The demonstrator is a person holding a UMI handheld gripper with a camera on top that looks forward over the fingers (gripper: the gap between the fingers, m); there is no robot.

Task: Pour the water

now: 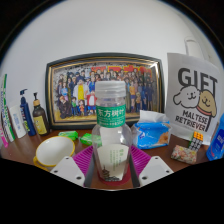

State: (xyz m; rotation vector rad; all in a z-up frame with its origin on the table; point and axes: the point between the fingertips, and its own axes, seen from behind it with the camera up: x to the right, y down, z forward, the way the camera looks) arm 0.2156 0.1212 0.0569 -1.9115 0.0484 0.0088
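Gripper clasps bottle, its base hidden.

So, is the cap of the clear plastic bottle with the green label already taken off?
No, the white cap sits on the clear plastic bottle with the green label, which stands between the jaws.

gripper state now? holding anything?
Gripper: shut on the bottle, a pad pressing each side.

Camera on hand-held gripper, forward, close to bottle.
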